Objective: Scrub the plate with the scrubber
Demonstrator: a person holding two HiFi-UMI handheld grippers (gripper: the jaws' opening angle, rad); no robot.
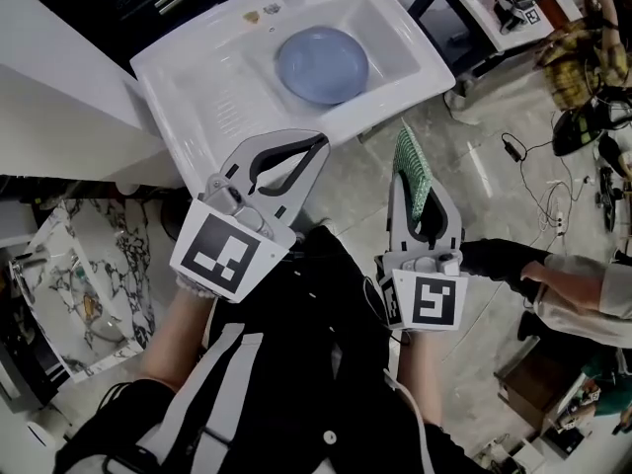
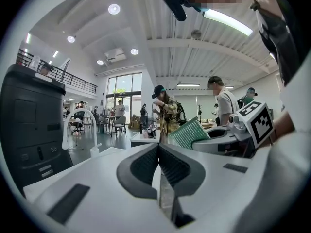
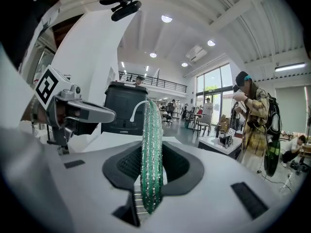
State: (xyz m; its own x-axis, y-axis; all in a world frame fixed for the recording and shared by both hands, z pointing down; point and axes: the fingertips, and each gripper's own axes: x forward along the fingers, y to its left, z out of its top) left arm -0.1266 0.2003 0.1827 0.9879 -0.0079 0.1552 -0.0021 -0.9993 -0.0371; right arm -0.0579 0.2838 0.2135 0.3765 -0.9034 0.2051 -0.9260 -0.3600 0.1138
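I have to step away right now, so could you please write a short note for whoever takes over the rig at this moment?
Left claw: shut, empty, held short of the sink.
Right claw: shut on the scrubber, which sticks out past its tips; also short of the sink.
Plate: lies flat in the sink basin, neither claw near it.
Done: scrubber is in hand.
Left: bring the scrubber down onto the plate and scrub; the left claw could probably steady the plate.
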